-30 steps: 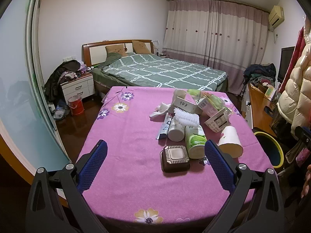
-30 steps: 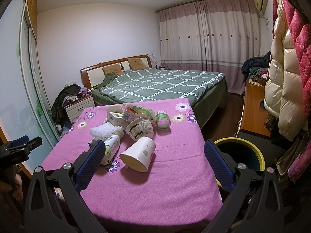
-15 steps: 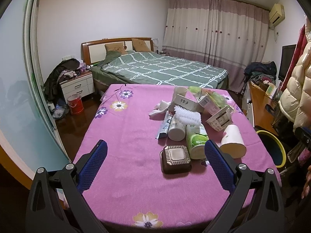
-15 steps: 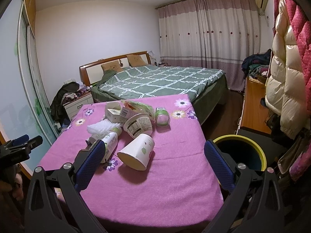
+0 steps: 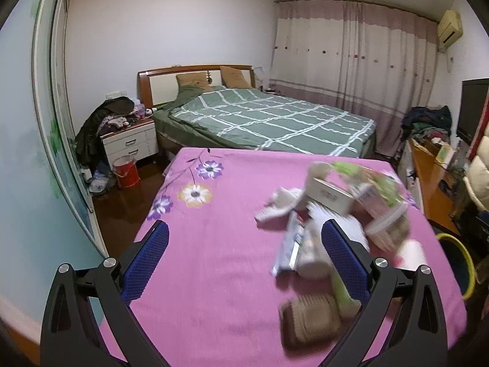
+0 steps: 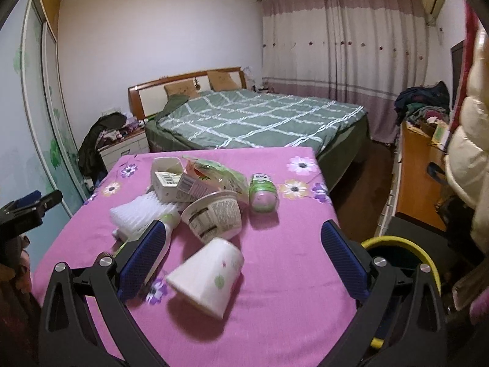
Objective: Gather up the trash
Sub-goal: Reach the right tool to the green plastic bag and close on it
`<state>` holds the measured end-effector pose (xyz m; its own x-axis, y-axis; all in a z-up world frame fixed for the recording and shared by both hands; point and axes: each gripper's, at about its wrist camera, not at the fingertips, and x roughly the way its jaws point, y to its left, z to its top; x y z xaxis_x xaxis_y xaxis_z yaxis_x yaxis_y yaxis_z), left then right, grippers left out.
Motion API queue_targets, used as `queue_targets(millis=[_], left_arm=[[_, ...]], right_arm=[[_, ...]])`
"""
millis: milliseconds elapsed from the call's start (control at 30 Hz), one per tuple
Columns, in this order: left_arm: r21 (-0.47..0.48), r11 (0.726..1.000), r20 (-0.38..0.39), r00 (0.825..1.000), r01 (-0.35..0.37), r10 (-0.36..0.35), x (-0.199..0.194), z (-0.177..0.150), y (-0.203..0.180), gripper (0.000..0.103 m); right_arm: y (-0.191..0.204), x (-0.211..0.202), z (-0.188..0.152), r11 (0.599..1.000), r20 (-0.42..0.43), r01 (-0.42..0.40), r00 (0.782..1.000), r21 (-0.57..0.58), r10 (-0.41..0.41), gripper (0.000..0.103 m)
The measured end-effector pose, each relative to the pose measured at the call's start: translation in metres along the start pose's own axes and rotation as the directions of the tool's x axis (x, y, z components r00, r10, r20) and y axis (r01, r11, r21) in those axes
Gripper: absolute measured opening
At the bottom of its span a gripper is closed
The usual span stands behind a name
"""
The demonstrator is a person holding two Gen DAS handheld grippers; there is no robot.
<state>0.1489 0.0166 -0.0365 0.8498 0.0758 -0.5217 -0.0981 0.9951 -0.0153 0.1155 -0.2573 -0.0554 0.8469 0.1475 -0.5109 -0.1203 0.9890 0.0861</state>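
Pink flowered cloth covers the table (image 6: 284, 263), where the trash pile (image 6: 198, 195) sits at centre frame, a white paper cup (image 6: 207, 275) tipped nearest. The right gripper (image 6: 241, 263) hangs spread wide and empty over it, likely to straddle it. The yellow-rimmed bin (image 6: 397, 244) waits lower right, handy for drops. The left gripper (image 5: 244, 263) also gapes empty.

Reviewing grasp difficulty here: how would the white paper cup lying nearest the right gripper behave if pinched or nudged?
The white paper cup lies on its side on the pink tablecloth, so a nudge would probably roll it in an arc. It looks thin-walled and empty, so likely light, and may crush under a firm pinch.
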Motion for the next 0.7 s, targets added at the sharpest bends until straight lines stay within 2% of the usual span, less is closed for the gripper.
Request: queue_targets(millis=[200,433,567,700], left_arm=[[0.0,0.999,0.016,0.999,-0.049,0.049,0.065,0.025,0.006,0.098],[-0.038,0.994,0.035,0.994,-0.106,0.107,0.128,0.049,0.026,0.098],[-0.048,0.994,0.018,0.995,-0.102,0.102,0.153,0.051,0.031,0.098],[-0.022,0.997,-0.008,0.997,-0.079,0.079,0.163,0.039,0.029,0.098]], right_arm=[[0.006,0.065,0.029,0.997,-0.036,-0.028,0.999,-0.067,0.026,0.097],[0.018,0.126,0.054,0.988,-0.096,-0.067,0.994,-0.136,0.054,0.091],[0.027,0.151,0.063,0.982,-0.135,-0.078,0.989,-0.169,0.055,0.086],[0.032,0.17,0.067,0.979,-0.167,-0.084,0.985,-0.188,0.053,0.085]])
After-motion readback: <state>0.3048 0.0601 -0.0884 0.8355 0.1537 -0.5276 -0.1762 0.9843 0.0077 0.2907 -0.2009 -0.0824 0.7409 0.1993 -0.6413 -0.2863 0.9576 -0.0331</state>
